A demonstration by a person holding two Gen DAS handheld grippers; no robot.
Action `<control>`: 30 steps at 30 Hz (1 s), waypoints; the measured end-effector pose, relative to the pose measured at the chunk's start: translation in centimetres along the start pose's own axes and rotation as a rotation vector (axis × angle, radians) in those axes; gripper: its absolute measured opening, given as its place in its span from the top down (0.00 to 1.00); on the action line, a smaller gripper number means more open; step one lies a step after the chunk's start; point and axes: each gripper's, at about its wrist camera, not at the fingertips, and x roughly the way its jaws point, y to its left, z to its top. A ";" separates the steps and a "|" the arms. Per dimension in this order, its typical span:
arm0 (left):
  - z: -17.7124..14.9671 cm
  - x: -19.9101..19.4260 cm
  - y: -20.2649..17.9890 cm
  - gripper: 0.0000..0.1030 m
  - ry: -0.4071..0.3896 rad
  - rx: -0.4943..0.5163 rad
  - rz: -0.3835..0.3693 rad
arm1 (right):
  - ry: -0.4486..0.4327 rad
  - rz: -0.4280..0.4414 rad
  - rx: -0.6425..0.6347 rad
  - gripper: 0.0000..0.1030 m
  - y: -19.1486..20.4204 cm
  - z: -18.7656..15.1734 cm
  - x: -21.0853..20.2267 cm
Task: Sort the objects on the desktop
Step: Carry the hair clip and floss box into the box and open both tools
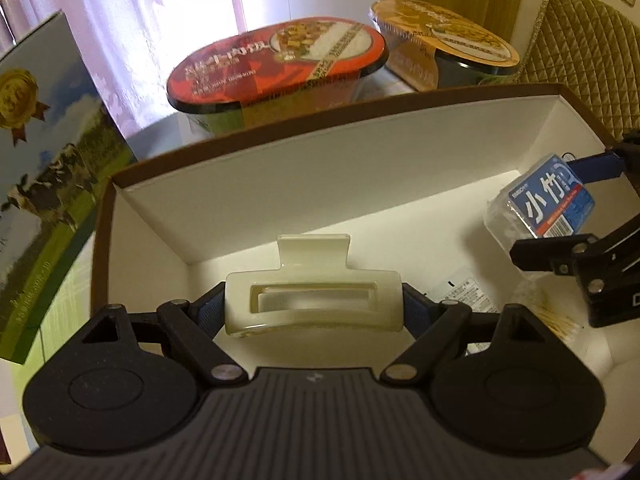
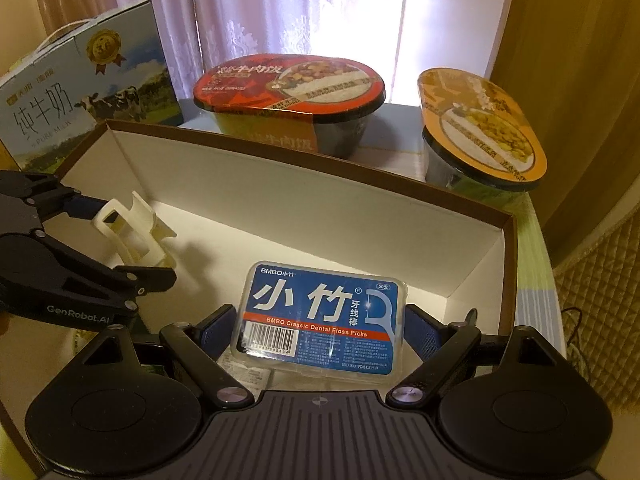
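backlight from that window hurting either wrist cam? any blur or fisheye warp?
Left wrist: window blown out, red bowl lid text smeared, box rim bowed. Right wrist: curtain glare milder, floss picks box label sharp in the right tool, hair clip casts a soft shadow.

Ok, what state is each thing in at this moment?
Cream plastic hair claw clip: held in left gripper jaws, over the box.
Blue-labelled clear floss pick case: held by right gripper, over the box.
White-lined brown cardboard box: open.
Red-lidded rice bowl: sealed.
Orange-lidded bowl: sealed.
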 end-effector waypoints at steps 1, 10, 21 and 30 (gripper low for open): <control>0.0 0.1 0.0 0.18 0.002 0.001 -0.001 | 0.000 -0.001 -0.003 0.17 0.0 0.0 0.1; 0.2 0.2 0.0 0.16 0.014 -0.016 0.018 | -0.004 0.009 -0.012 0.17 0.2 0.4 0.2; 0.4 -0.4 0.0 0.16 0.011 -0.016 0.021 | -0.001 0.007 -0.022 0.17 0.3 0.5 0.5; 0.6 -0.8 -0.1 0.16 0.003 -0.013 0.027 | -0.004 -0.009 -0.024 0.17 0.1 0.5 0.4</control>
